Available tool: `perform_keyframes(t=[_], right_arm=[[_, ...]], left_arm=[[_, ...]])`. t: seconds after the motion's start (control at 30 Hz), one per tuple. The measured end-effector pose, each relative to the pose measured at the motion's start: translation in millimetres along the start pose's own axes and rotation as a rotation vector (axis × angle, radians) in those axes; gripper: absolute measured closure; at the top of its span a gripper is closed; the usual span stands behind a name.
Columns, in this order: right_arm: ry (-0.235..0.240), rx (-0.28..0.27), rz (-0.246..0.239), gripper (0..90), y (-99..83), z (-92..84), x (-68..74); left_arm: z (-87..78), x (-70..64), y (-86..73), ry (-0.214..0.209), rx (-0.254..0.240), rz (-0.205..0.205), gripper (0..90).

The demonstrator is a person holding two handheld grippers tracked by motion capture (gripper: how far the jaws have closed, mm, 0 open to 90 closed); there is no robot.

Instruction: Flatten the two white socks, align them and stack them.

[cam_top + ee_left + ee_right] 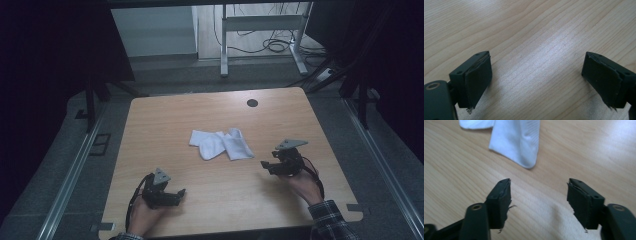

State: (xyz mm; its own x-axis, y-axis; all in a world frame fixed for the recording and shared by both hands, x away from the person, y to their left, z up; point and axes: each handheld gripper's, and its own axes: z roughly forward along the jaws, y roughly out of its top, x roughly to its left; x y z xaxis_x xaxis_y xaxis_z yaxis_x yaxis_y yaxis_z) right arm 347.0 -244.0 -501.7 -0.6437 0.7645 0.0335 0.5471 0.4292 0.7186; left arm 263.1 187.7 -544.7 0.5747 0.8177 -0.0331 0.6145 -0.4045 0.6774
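Observation:
A white sock (220, 143) lies crumpled near the middle of the wooden table (165, 120). In the right gripper view its toe end (516, 142) lies a little beyond the jaws. My right gripper (266, 165) is held to the right of the sock, pointing left toward it, jaws apart with only bare wood between them (539, 192). My left gripper (181, 194) rests near the front left of the table, pointing right. Its jaws stand wide apart over bare wood (536, 72), holding nothing.
A dark round hole (252, 103) sits near the table's far edge. Beyond the table stand a white desk frame (260, 30) and cables on the floor. Metal rails (70, 180) run along both sides of the table.

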Motion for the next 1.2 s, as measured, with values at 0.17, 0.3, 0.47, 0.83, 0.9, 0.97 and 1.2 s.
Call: perform_keyframes(t=[0.17,0.3,0.47,0.83,0.9,0.97,1.2], right_arm=[[0.013,-0.012,-0.018,42.5,11.4,5.9,0.9],[0.021,-0.016,-0.029,45.1,20.0,16.9,3.2],[0.029,-0.009,-0.04,45.1,30.9,33.4,7.7],[0.003,0.054,-0.083,56.6,41.0,70.1,17.4],[0.008,0.057,-0.08,64.0,41.5,72.4,17.1],[0.009,0.059,-0.082,68.3,41.9,73.0,17.2],[0.017,0.07,-0.092,84.8,47.1,66.1,21.1]], left_arm=[[0.0,0.0,0.0,0.0,0.0,0.0,9.5],[0.0,0.0,0.0,0.0,0.0,0.0,9.5],[0.1,0.0,-0.1,0.0,-0.001,0.0,9.5],[0.1,-0.1,-0.1,0.0,-0.002,-0.001,9.5],[0.1,-0.1,-0.1,0.001,-0.002,-0.001,9.5],[0.1,-0.1,-0.1,0.0,-0.002,-0.001,9.5],[0.0,-0.1,-0.1,0.0,-0.001,0.0,9.5]])
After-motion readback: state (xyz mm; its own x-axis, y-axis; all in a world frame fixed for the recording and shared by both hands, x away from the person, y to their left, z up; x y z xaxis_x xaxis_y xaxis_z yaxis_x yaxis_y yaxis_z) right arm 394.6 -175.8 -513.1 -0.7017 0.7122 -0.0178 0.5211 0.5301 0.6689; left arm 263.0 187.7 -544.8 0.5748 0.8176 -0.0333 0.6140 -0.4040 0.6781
